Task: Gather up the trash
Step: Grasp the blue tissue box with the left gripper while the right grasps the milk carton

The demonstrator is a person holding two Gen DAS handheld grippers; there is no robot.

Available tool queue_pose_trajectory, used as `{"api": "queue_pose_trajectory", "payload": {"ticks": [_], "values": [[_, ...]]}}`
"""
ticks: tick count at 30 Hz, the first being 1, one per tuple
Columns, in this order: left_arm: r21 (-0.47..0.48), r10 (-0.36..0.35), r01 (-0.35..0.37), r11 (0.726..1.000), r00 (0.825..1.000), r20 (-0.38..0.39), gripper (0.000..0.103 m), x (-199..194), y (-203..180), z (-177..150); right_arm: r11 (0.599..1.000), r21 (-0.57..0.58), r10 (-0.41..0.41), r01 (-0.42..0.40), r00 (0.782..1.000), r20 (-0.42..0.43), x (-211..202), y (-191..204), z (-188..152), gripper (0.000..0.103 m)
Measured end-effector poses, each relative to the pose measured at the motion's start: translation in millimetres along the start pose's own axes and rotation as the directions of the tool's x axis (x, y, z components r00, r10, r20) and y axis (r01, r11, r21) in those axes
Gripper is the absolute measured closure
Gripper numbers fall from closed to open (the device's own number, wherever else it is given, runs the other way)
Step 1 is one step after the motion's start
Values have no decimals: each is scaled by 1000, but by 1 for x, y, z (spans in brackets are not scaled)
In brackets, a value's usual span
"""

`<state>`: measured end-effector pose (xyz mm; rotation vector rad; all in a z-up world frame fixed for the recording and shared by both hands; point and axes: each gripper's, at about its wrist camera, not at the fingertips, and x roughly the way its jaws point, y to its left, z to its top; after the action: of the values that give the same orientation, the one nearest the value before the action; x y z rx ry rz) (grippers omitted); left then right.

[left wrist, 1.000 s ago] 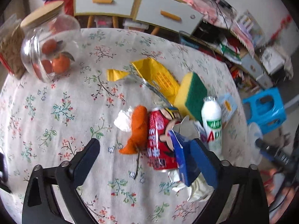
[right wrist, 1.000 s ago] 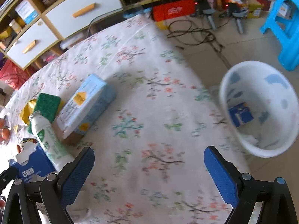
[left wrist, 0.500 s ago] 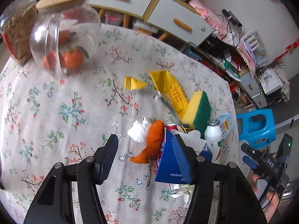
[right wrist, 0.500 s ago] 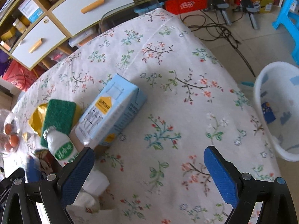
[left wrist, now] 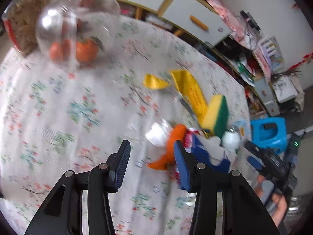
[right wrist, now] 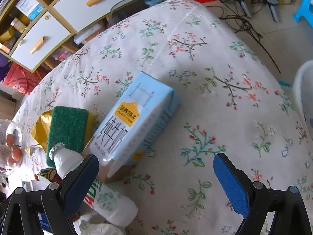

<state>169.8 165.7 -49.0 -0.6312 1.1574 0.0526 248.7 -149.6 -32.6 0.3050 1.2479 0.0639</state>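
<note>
Floral cotton cloth covers the round surface point(right wrist: 225, 101), soft and slightly wrinkled. Trash is bunched near its edge: pale-blue waxed carton point(right wrist: 137, 125) lying flat, smooth white plastic bottle point(right wrist: 93, 188), limp orange peel point(left wrist: 172, 146), crinkly yellow foil wrapper point(left wrist: 191, 94), crumpled tissue point(left wrist: 158, 135). Left tongs point(left wrist: 150, 166) partly spread, pinching nothing, blurred. Right tongs point(right wrist: 154, 182) spread wide, empty, just short of the carton. Risks: the bottle rolls if nudged; the slick carton skids on the cloth; the spongy green-yellow scourer point(right wrist: 67, 127) or glass jar point(left wrist: 76, 29) could get grabbed or knocked by mistake.
</note>
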Motion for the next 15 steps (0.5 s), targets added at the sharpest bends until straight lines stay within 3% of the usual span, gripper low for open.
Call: {"api": "queue_pose_trajectory", "payload": {"ticks": [7,15], "values": [[10,-112,112,994,994,-5,56,-4,-14,-5,1000,-18,-16,16,1000,17,20,13,6,5],[24,-173,172,985,985,14,54,-16,-22,-9,1000,0,17,-17,998,63,40,19,10,4]]}}
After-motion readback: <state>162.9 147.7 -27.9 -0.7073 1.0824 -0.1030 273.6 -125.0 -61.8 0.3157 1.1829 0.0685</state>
